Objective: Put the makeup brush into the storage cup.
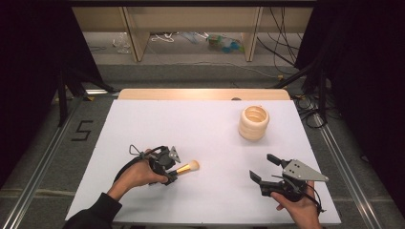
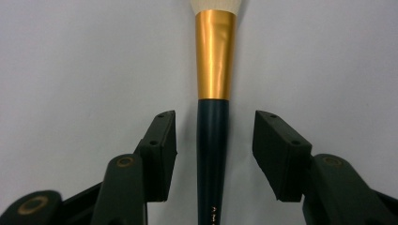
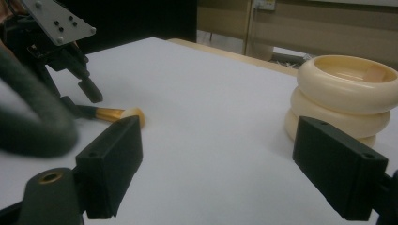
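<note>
A makeup brush (image 1: pixel 188 167) with a dark handle, gold ferrule and pale bristles lies flat on the white table (image 1: pixel 191 129), left of centre. My left gripper (image 1: pixel 173 172) is down at its handle end. In the left gripper view the handle (image 2: pixel 213 140) runs between the two pads with a gap on each side, so the left gripper (image 2: pixel 215 123) is open around it. My right gripper (image 1: pixel 261 166) hovers open near the front right with nothing between its fingers. From the right gripper view (image 3: pixel 218 140) the brush (image 3: pixel 112 114) and the left gripper (image 3: pixel 87 96) show at the left.
A cream ribbed cup (image 1: pixel 253 123), open at the top, stands at the back right of the table; it also appears as the cup (image 3: pixel 347 93) just beyond my right gripper's jaws. A wooden strip (image 1: pixel 200 94) borders the far edge.
</note>
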The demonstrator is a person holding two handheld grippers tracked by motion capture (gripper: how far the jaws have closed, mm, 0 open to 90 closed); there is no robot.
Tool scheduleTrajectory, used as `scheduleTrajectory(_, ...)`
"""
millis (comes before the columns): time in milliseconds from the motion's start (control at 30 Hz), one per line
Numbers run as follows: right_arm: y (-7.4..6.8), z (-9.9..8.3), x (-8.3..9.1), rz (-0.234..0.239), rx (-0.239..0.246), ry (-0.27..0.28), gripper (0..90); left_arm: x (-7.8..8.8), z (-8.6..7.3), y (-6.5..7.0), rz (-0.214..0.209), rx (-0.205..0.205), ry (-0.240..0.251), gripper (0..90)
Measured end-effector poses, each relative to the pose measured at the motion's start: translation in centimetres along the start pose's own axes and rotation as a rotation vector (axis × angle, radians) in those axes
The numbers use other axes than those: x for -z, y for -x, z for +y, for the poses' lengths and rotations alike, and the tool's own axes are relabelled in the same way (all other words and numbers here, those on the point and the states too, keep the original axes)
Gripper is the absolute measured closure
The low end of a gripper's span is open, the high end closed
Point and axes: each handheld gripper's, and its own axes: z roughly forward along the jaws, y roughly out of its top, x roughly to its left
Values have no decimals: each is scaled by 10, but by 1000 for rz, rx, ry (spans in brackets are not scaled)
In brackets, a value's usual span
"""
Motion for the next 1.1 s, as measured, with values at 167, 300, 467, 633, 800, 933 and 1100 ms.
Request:
scheduleTrajectory(167,0,0,0,-4,4,-6,176,-2,2,-2,-19,-22,-25,580)
scheduleTrajectory(300,1,0,-1,-6,26,8,177,-3,4,2,-48,19,-43,612)
scheduleTrajectory(467,0,0,0,0,8,-4,180,-5,7,-2,-39,-18,-76,643)
scheduleTrajectory(633,0,0,0,5,5,-14,182,-6,9,-4,-55,-13,-85,676)
scheduleTrajectory(800,-1,1,0,2,9,-10,185,-8,11,-8,-63,-20,-91,703)
scheduleTrajectory(933,-1,1,0,4,16,-8,187,-9,14,-8,-66,-13,-111,708)
scheduleTrajectory(1100,-1,1,1,8,15,-12,189,-9,17,-10,-75,1,-137,721)
